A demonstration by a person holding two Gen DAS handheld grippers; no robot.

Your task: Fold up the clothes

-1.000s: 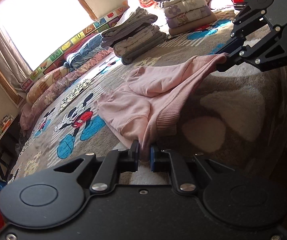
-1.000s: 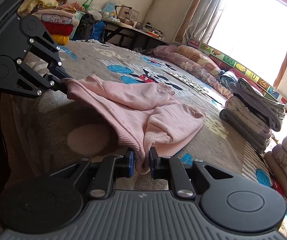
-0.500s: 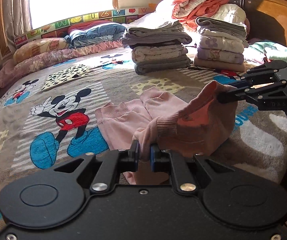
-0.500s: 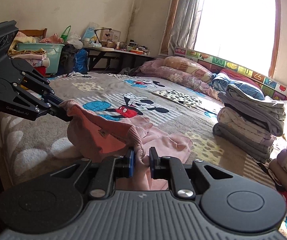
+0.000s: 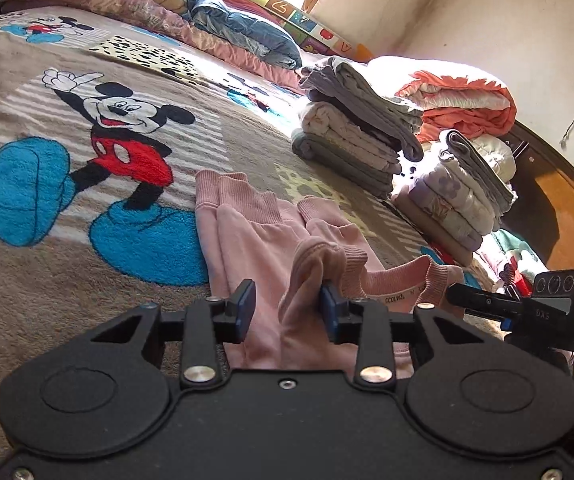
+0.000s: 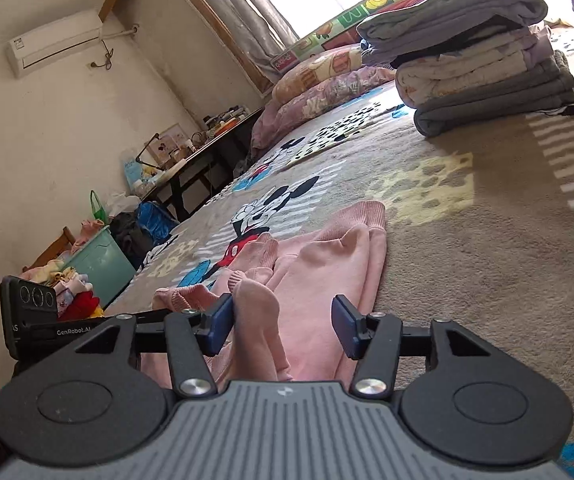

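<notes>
Release comes next: both tools, left tool (image 5: 287, 306) and right tool (image 6: 283, 326), have just been opening, pink sweatshirt (image 5: 271, 232) loose between them on the bed (image 5: 47, 312), so withdraw straight back without snagging.

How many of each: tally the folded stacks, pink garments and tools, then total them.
Folded stacks: 2, grey-topped stack, purple-flowered stack
Pink garment: 1
Tools: 2, left tool, right tool, jaws just opening, garment loose between
Total: 5
</notes>
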